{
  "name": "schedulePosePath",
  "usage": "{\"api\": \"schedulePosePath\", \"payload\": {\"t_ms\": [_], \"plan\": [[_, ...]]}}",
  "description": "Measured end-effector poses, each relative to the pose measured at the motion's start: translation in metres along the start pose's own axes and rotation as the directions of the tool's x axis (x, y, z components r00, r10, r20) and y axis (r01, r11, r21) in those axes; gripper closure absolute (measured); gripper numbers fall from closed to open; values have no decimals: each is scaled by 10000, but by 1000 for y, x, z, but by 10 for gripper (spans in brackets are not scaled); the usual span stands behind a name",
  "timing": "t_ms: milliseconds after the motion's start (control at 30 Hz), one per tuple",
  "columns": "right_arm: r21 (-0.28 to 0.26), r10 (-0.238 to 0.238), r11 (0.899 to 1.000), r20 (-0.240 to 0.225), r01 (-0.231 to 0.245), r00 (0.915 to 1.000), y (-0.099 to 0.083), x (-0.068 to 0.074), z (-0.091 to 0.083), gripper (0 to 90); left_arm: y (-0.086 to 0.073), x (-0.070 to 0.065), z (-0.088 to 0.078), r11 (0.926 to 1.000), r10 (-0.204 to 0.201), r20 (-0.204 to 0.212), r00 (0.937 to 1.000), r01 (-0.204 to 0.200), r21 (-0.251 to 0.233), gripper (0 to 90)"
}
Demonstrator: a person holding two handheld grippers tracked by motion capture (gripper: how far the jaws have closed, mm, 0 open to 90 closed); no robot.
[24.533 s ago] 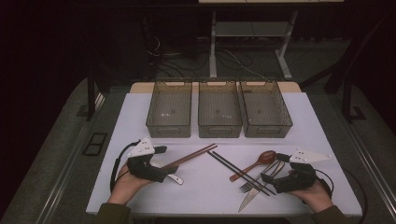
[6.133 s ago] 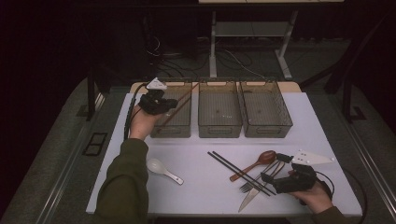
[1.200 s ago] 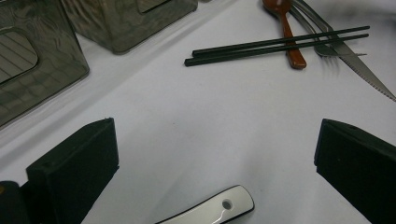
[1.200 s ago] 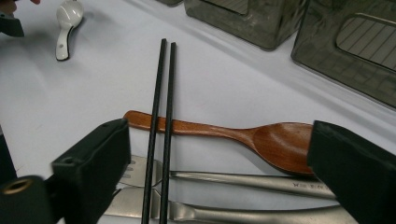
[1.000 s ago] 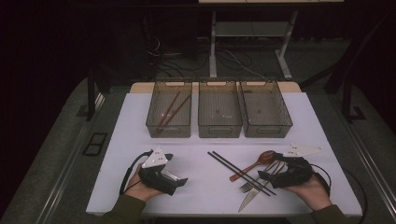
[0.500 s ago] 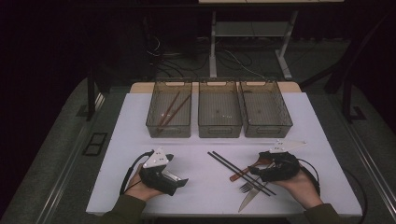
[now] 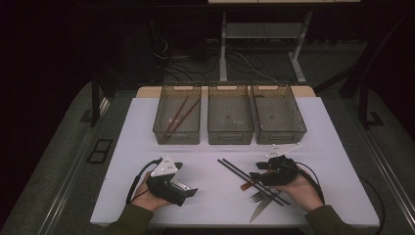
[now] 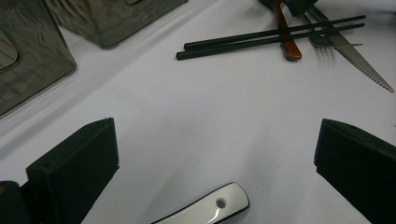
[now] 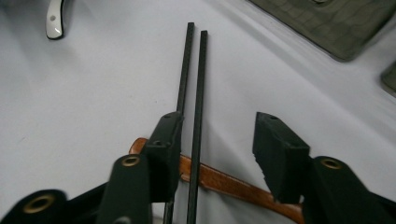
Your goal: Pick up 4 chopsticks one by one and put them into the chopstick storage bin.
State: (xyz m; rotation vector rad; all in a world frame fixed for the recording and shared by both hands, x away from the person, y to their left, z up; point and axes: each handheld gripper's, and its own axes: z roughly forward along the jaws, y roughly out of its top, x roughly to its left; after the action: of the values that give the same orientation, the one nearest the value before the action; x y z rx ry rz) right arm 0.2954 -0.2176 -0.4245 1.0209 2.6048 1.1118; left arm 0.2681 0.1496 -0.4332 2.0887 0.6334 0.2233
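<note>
Olive sleeves; black left claw [image 7: 192,192], right claw [image 7: 254,175], grey three-cornered top plates, trailing black cables, brass-coloured rivets.

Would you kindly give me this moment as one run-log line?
right claw: closing over black chopsticks, not yet gripping | left claw: open above white spoon handle

The black chopsticks [image 9: 198,93] are looking matt and smooth, like plastic or lacquered wood. The spoon handle [image 9: 224,183] crossing under them is showing glossy reddish-brown varnished wood. The serrated knife [image 8: 355,58] and fork [image 8: 322,42] are gleaming as bare metal. The white spoon handle [image 8: 210,210] is shining like glazed ceramic or glossy plastic. The gripper pads [image 8: 79,172] are appearing matt, slightly rough black. The bins [image 7: 230,115] are looking like smoky translucent plastic; the table top [image 7: 215,196] is staying matt white.
</note>
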Motion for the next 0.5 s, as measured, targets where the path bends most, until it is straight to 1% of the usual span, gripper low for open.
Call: {"api": "schedulePosePath", "payload": {"t_ms": [167,267,300,433,500], "plan": [[251,-162,9995,-147,166,9998,6,0,9,617,0,0,0,10000,14,6,10000,-14,5,0],[355,-138,9993,-311,149,9994,7,0,12,679,0,0,0,10000,31,-1,10000,-31,-9,0],[406,-169,9990,-288,181,9994,7,1,12,694,0,0,0,10000,44,7,10000,-44,-2,0],[520,-203,9984,-399,224,9990,7,2,12,731,0,0,0,10000,59,8,10000,-59,26,0],[613,-252,9977,-377,275,9990,6,2,14,745,0,0,0,10000,49,26,10000,-49,17,0]]}}
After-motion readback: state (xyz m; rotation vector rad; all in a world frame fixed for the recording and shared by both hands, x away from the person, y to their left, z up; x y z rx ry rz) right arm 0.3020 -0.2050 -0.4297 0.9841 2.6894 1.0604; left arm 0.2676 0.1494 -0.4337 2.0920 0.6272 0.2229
